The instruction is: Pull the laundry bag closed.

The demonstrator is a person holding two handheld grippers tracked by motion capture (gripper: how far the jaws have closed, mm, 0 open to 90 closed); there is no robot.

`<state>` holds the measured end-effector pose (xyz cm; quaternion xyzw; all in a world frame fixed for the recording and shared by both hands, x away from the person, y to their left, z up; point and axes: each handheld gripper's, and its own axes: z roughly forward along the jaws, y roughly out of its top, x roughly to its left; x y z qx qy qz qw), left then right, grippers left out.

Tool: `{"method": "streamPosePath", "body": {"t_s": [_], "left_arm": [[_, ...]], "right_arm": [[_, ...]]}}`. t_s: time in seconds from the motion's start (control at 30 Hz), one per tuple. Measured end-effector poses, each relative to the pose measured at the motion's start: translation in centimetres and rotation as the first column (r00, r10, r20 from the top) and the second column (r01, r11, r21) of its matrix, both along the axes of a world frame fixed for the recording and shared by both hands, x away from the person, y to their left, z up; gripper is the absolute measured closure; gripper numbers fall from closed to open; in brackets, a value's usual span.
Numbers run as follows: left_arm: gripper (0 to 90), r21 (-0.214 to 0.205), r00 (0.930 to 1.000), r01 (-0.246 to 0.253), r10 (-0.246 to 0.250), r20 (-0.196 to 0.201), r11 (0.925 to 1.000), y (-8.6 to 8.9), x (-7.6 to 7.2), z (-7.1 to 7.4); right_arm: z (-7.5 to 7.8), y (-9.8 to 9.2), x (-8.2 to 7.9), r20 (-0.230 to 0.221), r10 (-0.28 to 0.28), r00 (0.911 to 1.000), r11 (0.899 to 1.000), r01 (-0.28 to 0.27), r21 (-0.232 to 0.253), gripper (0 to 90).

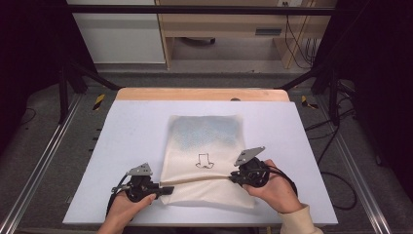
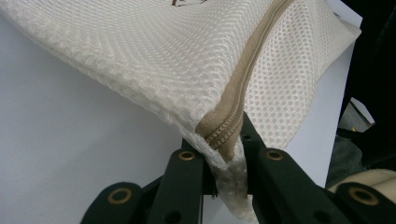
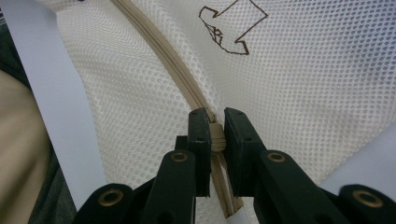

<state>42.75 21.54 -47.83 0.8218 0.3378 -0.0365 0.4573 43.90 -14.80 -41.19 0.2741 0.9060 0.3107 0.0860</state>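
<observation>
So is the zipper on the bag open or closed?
Closed: the zipper runs as one joined tan strip across the mesh bag, with no gap showing between the grippers.

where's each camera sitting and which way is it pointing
High view: above the person's side, facing forward and down on the table; both hands show with the left gripper and right gripper.
Left gripper view: rides that gripper, looks along its jaws clamping the mesh bag.
Right gripper view: looks along its jaws pinching the zipper.
All share the bag.
</observation>
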Motion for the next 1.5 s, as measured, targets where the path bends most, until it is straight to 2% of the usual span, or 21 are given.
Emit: {"method": "streamPosePath", "body": {"t_s": [1.5], "left_arm": [[83.5, -0.003, 1.0000, -0.002, 0.002, 0.003, 1.0000, 0.0, 0.0, 0.0]], "right_arm": [[0.3, -2.6, -0.5, 0.000, -0.056, 0.9985, 0.998, 0.056, 0.013, 81.5]]}}
